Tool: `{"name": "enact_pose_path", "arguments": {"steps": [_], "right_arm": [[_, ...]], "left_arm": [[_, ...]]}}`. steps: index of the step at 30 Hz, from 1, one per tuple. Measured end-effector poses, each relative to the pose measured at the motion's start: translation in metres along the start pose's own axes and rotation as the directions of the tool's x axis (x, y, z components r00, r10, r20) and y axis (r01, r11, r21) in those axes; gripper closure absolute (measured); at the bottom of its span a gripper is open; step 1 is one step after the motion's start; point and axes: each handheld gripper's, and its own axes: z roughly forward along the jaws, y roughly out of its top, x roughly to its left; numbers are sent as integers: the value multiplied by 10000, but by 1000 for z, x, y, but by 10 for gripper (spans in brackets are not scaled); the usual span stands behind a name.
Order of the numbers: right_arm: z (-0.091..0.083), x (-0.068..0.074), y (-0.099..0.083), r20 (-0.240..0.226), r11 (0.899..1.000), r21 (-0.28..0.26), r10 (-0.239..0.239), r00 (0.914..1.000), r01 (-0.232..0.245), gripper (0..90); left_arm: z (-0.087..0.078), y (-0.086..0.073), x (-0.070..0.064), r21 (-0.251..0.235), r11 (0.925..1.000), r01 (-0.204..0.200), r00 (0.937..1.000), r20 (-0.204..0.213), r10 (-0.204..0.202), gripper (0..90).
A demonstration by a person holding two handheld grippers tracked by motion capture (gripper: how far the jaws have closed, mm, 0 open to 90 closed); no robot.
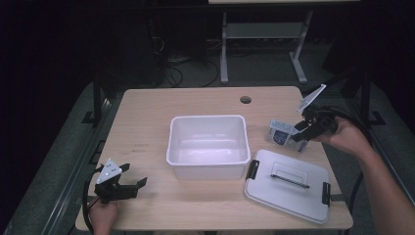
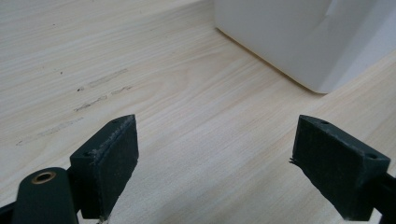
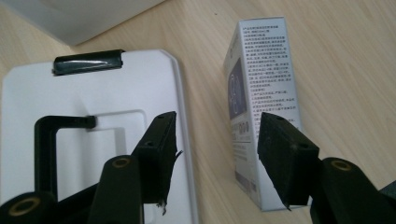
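Both tools gape: right tool [image 3: 217,156] straddling the box [image 3: 264,93], left tool [image 2: 217,163] empty.

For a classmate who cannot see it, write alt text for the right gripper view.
The right gripper stands open over a small printed box on the wooden table, one of the jaws across the box's near end. A white lid with black handle lies alongside.

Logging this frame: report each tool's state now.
Left tool: open, holding nothing.
Right tool: open, jaws either side of the small white printed cardboard box, not gripping.
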Motion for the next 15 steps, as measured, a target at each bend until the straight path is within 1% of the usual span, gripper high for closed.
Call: {"name": "enact_pose_path", "arguments": {"steps": [6,7,8,15], "right_arm": [[6,-7,4,-15,10000,17,-8,10000,8,457],[9,-10,5,-24,9999,109,-2,10000,2,450],[9,-10,5,-24,9999,109,-2,10000,2,450],[17,-21,6,19,9999,129,113,9999,-114,436]], "left_arm": [[1,1,0,19,10000,0,10000,-2,0,136],[1,1,0,39,10000,6,10000,-26,-6,136],[1,1,0,39,10000,6,10000,-26,-6,136],[0,-1,2,14,10000,95,9999,-88,-95,136]]}}
